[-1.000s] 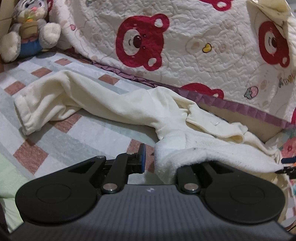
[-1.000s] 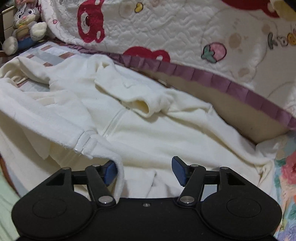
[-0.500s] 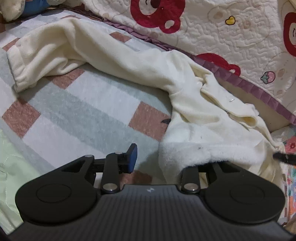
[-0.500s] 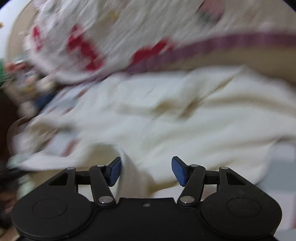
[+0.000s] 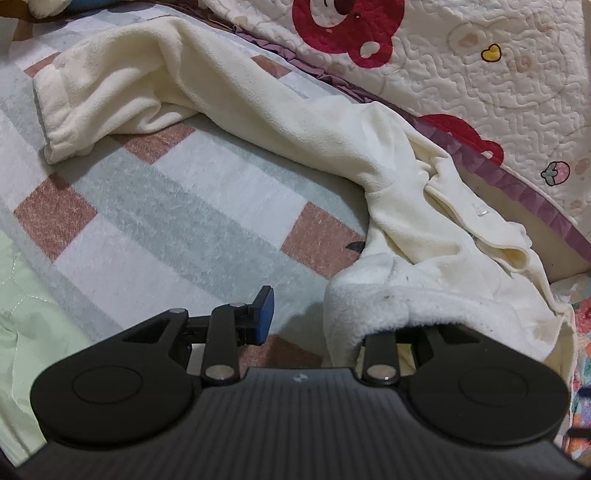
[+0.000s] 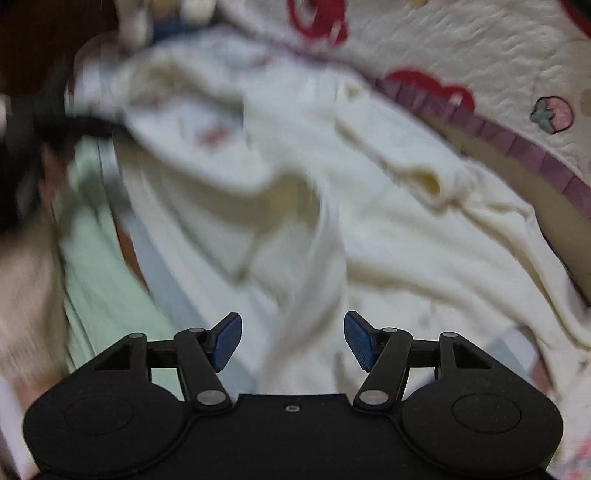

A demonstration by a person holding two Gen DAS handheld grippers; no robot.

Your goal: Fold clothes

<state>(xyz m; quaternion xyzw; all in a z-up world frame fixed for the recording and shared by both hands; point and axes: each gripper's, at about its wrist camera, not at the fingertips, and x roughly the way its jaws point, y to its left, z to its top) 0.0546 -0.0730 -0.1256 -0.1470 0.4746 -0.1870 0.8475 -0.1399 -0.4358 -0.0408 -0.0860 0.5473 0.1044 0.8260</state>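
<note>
Fleece top (image 5: 295, 122) sprawled on bed (image 5: 177, 206), unfolded. Left gripper (image 5: 317, 314) jaws apart, hem draped over one; right gripper (image 6: 292, 339) jaws wide, empty. Imo flatten sleeve b4 folding.

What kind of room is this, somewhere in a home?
Most likely a bedroom: the cream fleece garment lies on a checked bed cover, with a bear-print quilt heaped behind and a soft toy at the far corner.

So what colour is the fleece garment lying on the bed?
Cream fleece garment, sharpest in the left wrist view.
</note>
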